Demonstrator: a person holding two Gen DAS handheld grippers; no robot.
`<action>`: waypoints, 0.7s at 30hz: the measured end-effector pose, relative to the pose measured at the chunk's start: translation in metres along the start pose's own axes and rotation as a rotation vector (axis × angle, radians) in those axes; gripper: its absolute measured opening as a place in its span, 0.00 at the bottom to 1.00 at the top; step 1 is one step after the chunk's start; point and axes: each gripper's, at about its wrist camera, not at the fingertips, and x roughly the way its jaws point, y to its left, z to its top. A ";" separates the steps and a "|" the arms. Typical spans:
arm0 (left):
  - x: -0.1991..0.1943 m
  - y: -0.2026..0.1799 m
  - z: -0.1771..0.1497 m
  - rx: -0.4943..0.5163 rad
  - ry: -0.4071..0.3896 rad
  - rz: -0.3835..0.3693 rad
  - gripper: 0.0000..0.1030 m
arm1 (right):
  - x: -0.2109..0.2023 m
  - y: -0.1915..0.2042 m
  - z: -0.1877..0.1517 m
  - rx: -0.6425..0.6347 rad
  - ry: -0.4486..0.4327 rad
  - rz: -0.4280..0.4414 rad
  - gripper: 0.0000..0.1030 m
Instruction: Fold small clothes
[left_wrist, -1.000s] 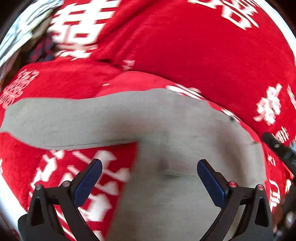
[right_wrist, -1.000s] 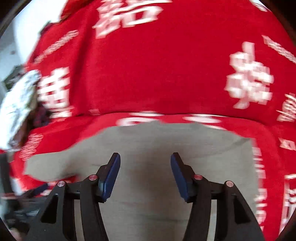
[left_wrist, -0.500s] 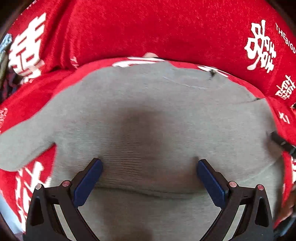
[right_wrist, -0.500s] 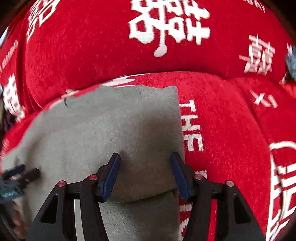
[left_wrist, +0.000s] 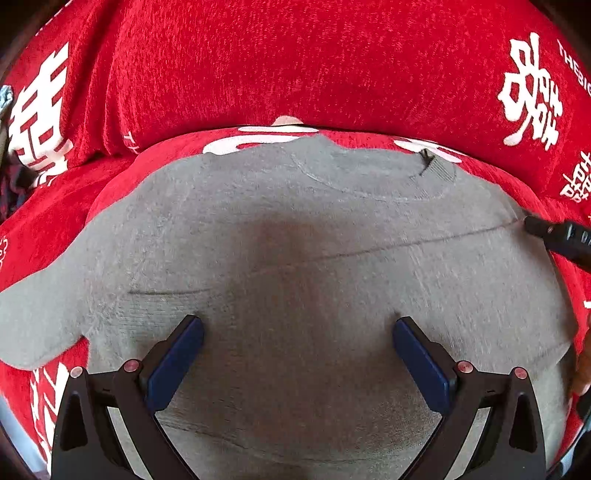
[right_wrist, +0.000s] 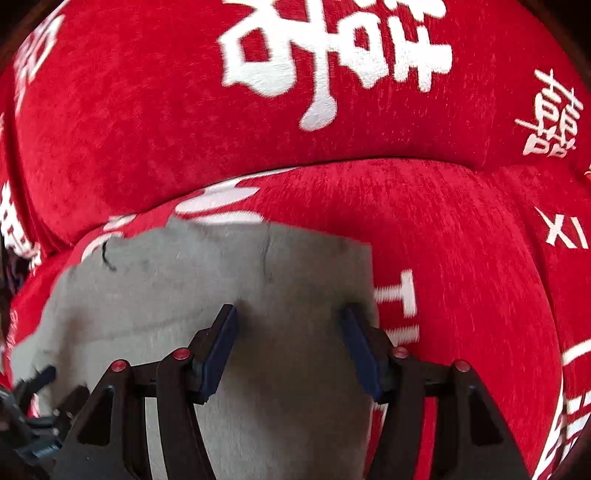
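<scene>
A small grey knit sweater (left_wrist: 295, 236) lies flat on a red sofa seat, its neck away from me and one sleeve (left_wrist: 37, 321) stretched out to the left. My left gripper (left_wrist: 297, 332) is open wide and empty, low over the sweater's lower middle. In the right wrist view the sweater (right_wrist: 221, 280) shows with its right edge folded in straight. My right gripper (right_wrist: 288, 325) is open and empty, low over that right part. The right gripper's tip (left_wrist: 554, 236) shows at the sweater's right edge in the left wrist view.
The sofa cover (left_wrist: 295, 74) is red with white characters, and the backrest (right_wrist: 258, 110) rises just behind the sweater. The left gripper (right_wrist: 33, 398) shows at the lower left of the right wrist view. Dark patterned cloth (left_wrist: 11, 184) lies at the far left.
Both grippers have swung rightwards and lower over the sweater. The sweater now fills the left wrist view, and the right wrist view has moved to its right edge. Both grippers stayed open.
</scene>
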 end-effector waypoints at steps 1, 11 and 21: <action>-0.005 0.004 0.000 -0.015 0.001 0.004 1.00 | -0.010 -0.001 0.001 0.006 -0.026 -0.004 0.62; -0.013 -0.012 -0.025 0.043 -0.035 0.004 1.00 | -0.017 0.067 -0.079 -0.227 -0.005 -0.058 0.61; -0.038 0.011 -0.064 0.052 -0.090 0.016 1.00 | -0.054 0.084 -0.134 -0.245 -0.101 -0.165 0.67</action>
